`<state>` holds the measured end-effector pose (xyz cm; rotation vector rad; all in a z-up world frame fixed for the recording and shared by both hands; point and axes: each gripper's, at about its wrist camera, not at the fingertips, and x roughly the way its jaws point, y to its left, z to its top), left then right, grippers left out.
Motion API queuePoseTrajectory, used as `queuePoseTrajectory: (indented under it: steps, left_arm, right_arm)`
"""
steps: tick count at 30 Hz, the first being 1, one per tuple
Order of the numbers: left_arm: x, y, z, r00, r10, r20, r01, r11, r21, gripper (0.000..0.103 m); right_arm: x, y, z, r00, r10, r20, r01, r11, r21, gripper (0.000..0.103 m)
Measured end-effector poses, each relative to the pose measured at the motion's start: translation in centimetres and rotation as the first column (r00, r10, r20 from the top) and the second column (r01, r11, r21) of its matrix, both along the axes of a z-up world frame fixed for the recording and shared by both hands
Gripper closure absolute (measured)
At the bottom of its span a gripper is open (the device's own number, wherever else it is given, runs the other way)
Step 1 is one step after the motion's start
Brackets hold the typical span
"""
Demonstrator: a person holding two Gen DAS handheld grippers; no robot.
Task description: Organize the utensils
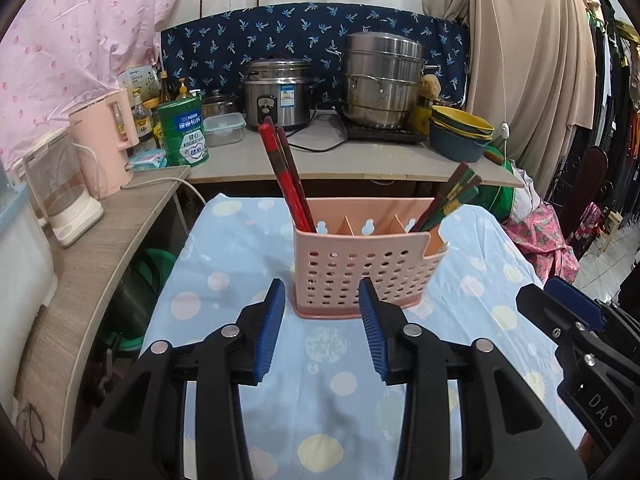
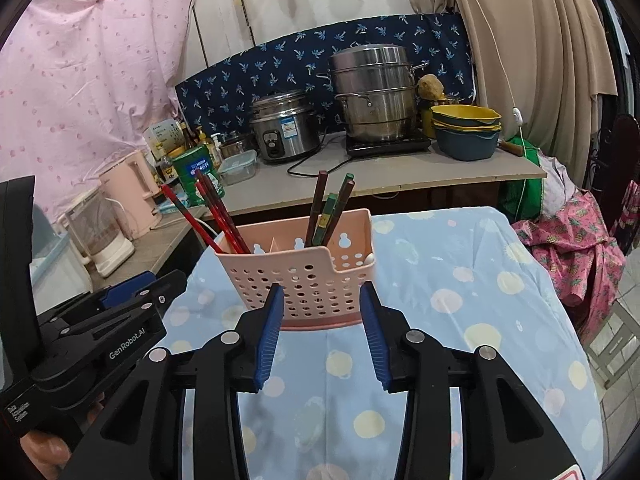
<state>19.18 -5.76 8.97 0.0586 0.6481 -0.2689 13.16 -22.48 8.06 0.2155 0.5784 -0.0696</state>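
A pink perforated utensil holder [image 1: 362, 272] [image 2: 312, 280] stands on the blue dotted tablecloth. Red chopsticks [image 1: 286, 176] [image 2: 218, 216] lean out of its left compartment. Brown and green chopsticks [image 1: 450, 200] [image 2: 330, 210] stand in its right compartment. My left gripper [image 1: 322, 294] hovers just in front of the holder's lower left corner, open, with nothing between its blue pads. My right gripper [image 2: 322, 298] is open too, low before the holder's front wall, and holds nothing. Each gripper shows at the edge of the other's view, the right gripper [image 1: 568, 312] and the left gripper [image 2: 140, 288].
The blue tablecloth [image 1: 344, 400] [image 2: 460, 320] covers a small table. Behind it a counter carries a rice cooker [image 1: 278, 94], a steel steamer pot [image 1: 382, 80], stacked bowls [image 1: 460, 132], a green tin [image 1: 184, 132] and a pink kettle [image 1: 108, 144]. Clothes hang at the right.
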Motion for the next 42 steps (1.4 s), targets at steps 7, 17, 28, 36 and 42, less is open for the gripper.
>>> queuePoseTrajectory:
  steps: [7,17,28,36,42]
  left_arm:
    - [-1.3,0.2,-0.9,1.000,0.006,-0.012,-0.006,1.000,0.008,0.051]
    - [-2.3,0.6,-2.3,0.999,0.035,-0.038,-0.034,0.999,0.032,0.032]
    - [-3.3,0.7,-2.8,0.997,0.068,-0.030,-0.066,0.996,0.064,0.010]
    - [-3.7,1.1,-3.4,0.995,0.091,-0.041,-0.088,0.993,0.073,0.007]
    - [-3.8,1.5,-4.0,0.991,0.122,-0.055,-0.118,0.990,0.083,0.007]
  right_arm:
    - [-1.2,0.1,-1.2,0.999,-0.009,-0.038,0.008,1.000,-0.024,0.058]
    - [-2.0,-0.1,-2.4,0.996,-0.030,-0.083,0.025,0.998,-0.057,0.054]
    - [-2.9,-0.6,-3.2,0.994,-0.052,-0.101,0.046,0.997,-0.063,0.021]
    - [-3.6,-0.8,-3.9,0.992,-0.078,-0.101,0.071,0.995,-0.072,0.009]
    - [-3.9,-0.8,-4.4,0.990,-0.095,-0.103,0.086,0.992,-0.090,0.007]
